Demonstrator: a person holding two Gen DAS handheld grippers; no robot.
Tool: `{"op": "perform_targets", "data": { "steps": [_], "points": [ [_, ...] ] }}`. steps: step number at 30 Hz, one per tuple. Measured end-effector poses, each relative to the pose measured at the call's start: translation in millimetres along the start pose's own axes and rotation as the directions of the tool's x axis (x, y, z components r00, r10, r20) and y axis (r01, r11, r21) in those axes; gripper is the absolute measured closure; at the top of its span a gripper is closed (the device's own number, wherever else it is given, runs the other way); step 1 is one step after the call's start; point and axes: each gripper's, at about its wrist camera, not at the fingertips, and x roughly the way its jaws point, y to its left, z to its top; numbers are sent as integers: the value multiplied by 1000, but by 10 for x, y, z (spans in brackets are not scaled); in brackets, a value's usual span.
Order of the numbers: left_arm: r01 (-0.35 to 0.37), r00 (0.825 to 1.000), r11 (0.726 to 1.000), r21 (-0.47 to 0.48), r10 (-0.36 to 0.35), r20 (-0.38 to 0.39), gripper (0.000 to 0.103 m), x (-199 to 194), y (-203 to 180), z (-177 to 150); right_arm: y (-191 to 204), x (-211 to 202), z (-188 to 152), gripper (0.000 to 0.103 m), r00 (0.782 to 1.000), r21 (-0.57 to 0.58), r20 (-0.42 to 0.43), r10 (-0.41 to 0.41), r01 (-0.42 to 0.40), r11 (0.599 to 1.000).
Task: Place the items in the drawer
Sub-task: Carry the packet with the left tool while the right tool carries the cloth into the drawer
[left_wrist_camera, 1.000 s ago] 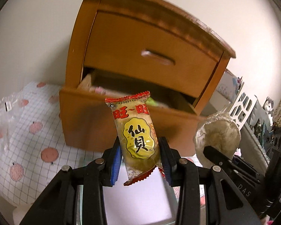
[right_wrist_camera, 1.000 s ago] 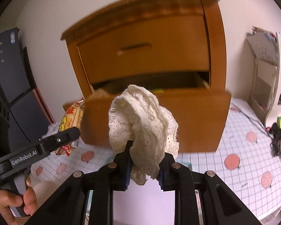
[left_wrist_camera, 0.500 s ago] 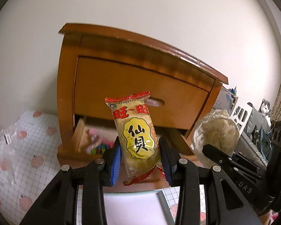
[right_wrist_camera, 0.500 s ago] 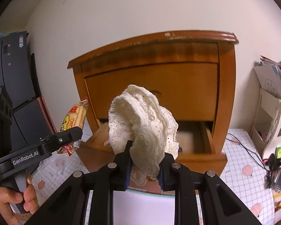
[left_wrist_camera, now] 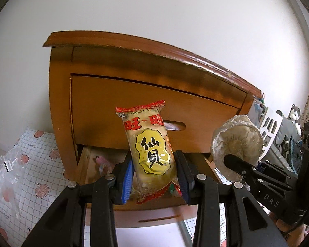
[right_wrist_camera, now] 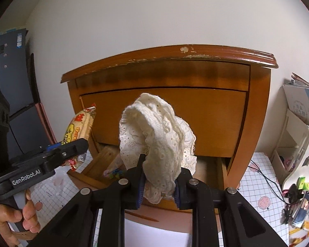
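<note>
- The snack packet [left_wrist_camera: 151,154] is being clamped upright in the left claw [left_wrist_camera: 154,177], jaws closed onto its lower half, so the printed face is left showing and the top end is kept free to go in first.
- The lace cloth [right_wrist_camera: 158,144] is being pinched in the right claw [right_wrist_camera: 159,185], jaws closed on a gathered bunch near its bottom; the rest is being left to billow loose above the pads.
- Both items are being held in the air in front of the wooden cabinet [left_wrist_camera: 59,94], above the open lower drawer [right_wrist_camera: 96,162], not yet inside it.
- The lower drawer is being kept pulled out so items can be dropped in from above; small colourful things [right_wrist_camera: 115,173] are already lying inside, too blurred to identify.
- The upper drawer [right_wrist_camera: 206,119] is being left shut, so only the lower one is being offered as the target.
- The left claw is being gripped by a hand [right_wrist_camera: 16,218], seen in the right wrist view.
- The cabinet is being supported on a table [right_wrist_camera: 257,187] with a grid-and-fruit cover; a clear plastic bag [left_wrist_camera: 4,168] is lying on it, left of the cabinet.
- Judgement: the lowering and release step is probably being set up; the soft cloth is likely to sag and catch on the drawer front.
</note>
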Motion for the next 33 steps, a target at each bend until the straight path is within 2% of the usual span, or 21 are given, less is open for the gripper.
{"op": "perform_targets", "data": {
  "steps": [8, 20, 33],
  "points": [
    [-28, 998, 1000, -10, 27, -57, 63, 319, 70, 21, -120, 354, 35, 79, 997, 14, -76, -13, 14, 1000],
    [-62, 987, 998, -18, 58, -151, 63, 756, 178, -105, -293, 817, -208, 79, 980, 35, -196, -37, 45, 998],
    [-87, 969, 996, -35, 76, -236, 63, 1142, 297, -216, -349, 1200, -249, 79, 961, 3, -268, -67, 71, 998]
  ]
}}
